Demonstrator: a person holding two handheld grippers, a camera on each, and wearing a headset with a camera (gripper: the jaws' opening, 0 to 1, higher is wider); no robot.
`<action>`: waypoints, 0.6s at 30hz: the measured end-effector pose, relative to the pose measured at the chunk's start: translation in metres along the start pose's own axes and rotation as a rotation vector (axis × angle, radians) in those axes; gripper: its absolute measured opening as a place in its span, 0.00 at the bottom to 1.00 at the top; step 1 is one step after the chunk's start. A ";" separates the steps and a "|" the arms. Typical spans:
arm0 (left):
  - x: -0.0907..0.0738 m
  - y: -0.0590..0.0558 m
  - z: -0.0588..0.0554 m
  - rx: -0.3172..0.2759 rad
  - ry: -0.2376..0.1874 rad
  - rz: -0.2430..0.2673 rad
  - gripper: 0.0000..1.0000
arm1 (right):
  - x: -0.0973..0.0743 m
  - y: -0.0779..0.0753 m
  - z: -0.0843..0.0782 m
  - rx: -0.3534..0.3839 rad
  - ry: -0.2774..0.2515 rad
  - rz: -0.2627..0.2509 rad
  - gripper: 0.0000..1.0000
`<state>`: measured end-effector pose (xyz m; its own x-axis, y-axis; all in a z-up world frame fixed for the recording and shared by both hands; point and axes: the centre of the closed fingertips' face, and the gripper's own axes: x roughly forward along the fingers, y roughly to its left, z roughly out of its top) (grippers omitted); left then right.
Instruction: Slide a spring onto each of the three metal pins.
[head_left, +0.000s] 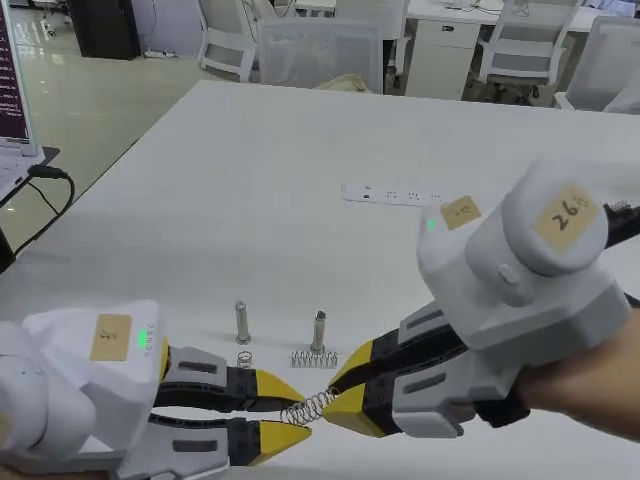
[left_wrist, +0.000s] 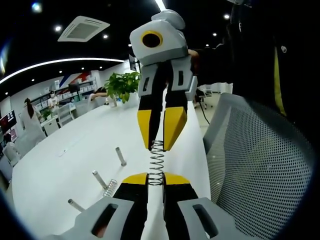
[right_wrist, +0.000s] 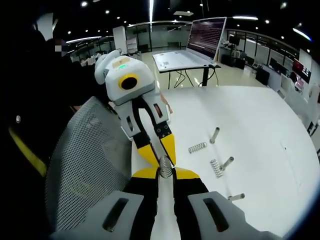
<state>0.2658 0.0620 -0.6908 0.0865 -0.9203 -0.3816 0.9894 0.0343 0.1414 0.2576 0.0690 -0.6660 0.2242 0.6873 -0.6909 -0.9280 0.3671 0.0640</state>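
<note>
A white table (head_left: 250, 170) stood in an open-plan office.
A white power strip (head_left: 392, 194) lay flat toward the table's far right side. Off the left edge stood a lit laptop (head_left: 8, 90), with a black cable (head_left: 50, 190) drooping beneath it. Mesh office chairs (head_left: 320, 55) and a pale cabinet (head_left: 440, 60) stood beyond the far edge. A grey mesh chair back (left_wrist: 260, 160) sat beside the near edge.

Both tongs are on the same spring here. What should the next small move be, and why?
Probably open the left tongs and let the right tongs alone hold the spring. Each pair pinches one end of it, so it cannot slide onto a pin until one end is free. That pin looks bare.
</note>
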 end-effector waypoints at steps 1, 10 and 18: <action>0.000 0.000 0.000 0.000 0.000 0.001 0.03 | 0.000 0.000 0.000 -0.003 0.000 0.000 0.08; -0.001 -0.002 0.003 -0.010 -0.005 -0.010 0.02 | 0.005 0.002 0.001 -0.026 0.004 0.028 0.08; 0.000 -0.002 0.007 -0.022 -0.012 -0.017 0.02 | 0.010 0.003 0.002 -0.038 0.007 0.041 0.08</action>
<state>0.2629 0.0592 -0.6845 0.0685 -0.9254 -0.3728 0.9930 0.0272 0.1150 0.2573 0.0787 -0.6714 0.1840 0.6966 -0.6935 -0.9469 0.3149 0.0650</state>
